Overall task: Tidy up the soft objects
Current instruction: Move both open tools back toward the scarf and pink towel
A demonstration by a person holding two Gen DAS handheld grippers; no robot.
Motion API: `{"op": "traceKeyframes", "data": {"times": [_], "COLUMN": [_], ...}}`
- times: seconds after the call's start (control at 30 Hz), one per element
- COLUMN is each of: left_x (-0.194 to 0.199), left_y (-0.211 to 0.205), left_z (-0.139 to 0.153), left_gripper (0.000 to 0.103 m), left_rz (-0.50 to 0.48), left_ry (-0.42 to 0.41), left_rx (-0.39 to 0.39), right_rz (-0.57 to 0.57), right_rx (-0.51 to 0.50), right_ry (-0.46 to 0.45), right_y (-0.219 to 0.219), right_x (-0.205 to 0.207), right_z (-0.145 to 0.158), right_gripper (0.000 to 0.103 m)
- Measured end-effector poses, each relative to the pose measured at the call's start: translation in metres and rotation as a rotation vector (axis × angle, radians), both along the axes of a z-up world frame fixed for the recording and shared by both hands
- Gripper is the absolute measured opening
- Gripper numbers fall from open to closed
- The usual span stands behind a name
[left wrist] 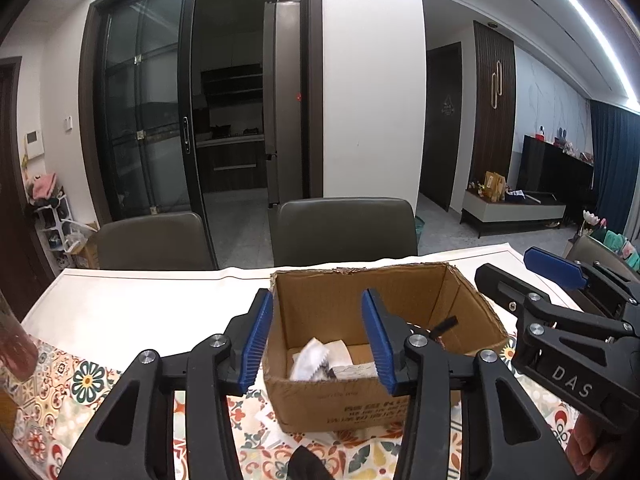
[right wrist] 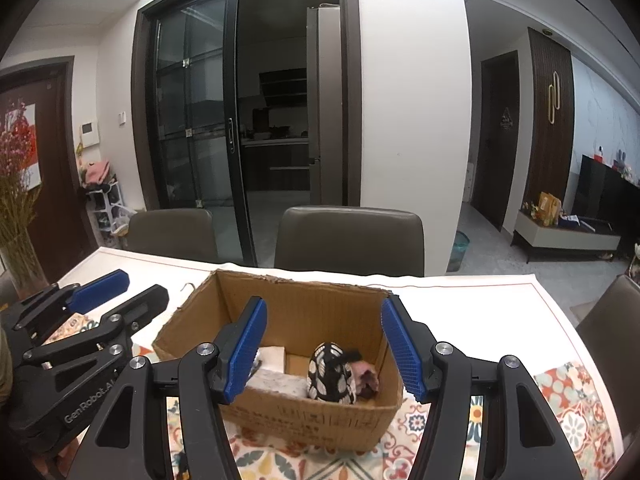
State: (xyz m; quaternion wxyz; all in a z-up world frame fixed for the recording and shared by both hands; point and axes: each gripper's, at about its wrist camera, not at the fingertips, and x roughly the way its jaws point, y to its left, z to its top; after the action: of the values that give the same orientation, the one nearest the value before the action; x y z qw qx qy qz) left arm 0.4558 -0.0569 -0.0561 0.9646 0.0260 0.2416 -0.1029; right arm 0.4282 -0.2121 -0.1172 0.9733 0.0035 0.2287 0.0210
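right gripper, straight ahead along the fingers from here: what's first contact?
Probably the cardboard box. The right gripper is open and empty, its fingers framing the box's open top, aimed roughly at the black-and-white rolled sock inside. Depth is unclear, so it may meet the near wall before the sock.

Left wrist view: sits low behind the left gripper, faces forward across the table, close to the box, which fills the centre; the right gripper enters at its right edge.

Right wrist view: sits low behind the right gripper, same forward facing, equally close to the box; the left gripper enters at its left edge.

Shared: box, table, two chairs, sliding door, white pillar.
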Motion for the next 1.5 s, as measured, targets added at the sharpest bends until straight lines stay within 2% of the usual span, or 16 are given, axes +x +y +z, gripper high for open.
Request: {"op": "traceKeyframes", "data": {"times": [0.4,0.53,0.87,0.97,1.17,1.5], "left_x": [-0.051,-0.067,-0.102,-0.112,-0.132,-0.156], "left_y": [0.013,0.02,0.038,0.043,0.048,0.051], "left_z": [0.014,0.015,0.009,0.005,-0.005,-0.026], "left_gripper": [0.053,0.054,0.057,0.058,0.058,0.058], "left_rz": [-0.006,-0.004,-0.009,-0.021,-0.052,-0.127], "left_ry": [-0.017,-0.017,-0.003,0.008,0.02,0.047], "left_rx": [0.025,0.015,0.034,0.045,0.082,0.138], "right_rz": [-0.011,-0.018,-0.041,-0.048,-0.077,-0.121], "right_rx": [0.016,0.018,-0.004,0.001,0.023,0.03], "right_ry": [0.007,0.001,-0.004,0.011,0.055,0.174], "right_y": [0.005,0.007,0.025,0.03,0.037,0.044], "right_x": [-0.044,-0.059,-0.097,-0.108,-0.129,-0.149], "right_z": [0.012,0.014,0.014,0.01,-0.006,-0.036], "right_gripper": [0.061,0.069,0.075,0.079,0.079,0.079]}}
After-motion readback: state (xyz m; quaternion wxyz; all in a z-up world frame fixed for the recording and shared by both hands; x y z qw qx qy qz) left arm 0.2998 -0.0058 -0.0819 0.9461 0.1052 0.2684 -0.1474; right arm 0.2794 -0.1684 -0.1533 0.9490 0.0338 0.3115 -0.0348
